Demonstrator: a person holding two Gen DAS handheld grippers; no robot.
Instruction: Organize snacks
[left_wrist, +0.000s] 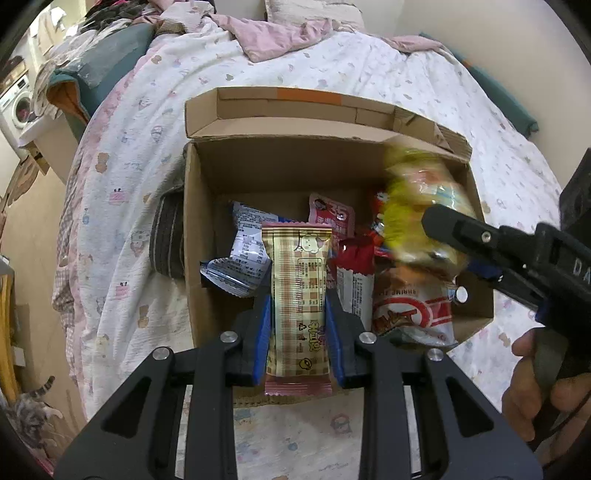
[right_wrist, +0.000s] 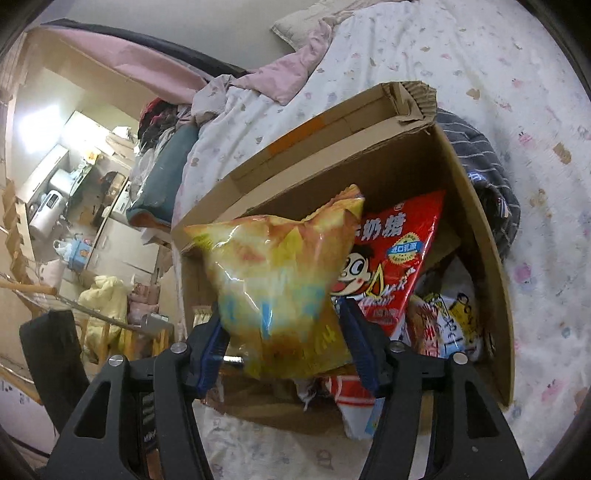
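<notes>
Two claws over one cardboard box (left_wrist: 207, 236) on the bed: left claw (left_wrist: 298, 314) grips a checked wafer pack (left_wrist: 297, 291); right claw (right_wrist: 284, 339) holds a blurred yellow chip bag (right_wrist: 277, 288), half-hiding the snacks beneath.

Both wrist views look steeply down, close over the open cardboard box (left_wrist: 207, 236) on the bed (left_wrist: 140, 155) – their shared ground (left squarely, right obliquely).

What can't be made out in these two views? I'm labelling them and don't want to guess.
- Yellow bag: left view, motion-blurred, print unreadable.
- Cardboard box floor: both views, buried under snacks.
- Red candy bag: right view, partly behind the yellow bag.
- Checked bar: left tool covers its edges.
</notes>
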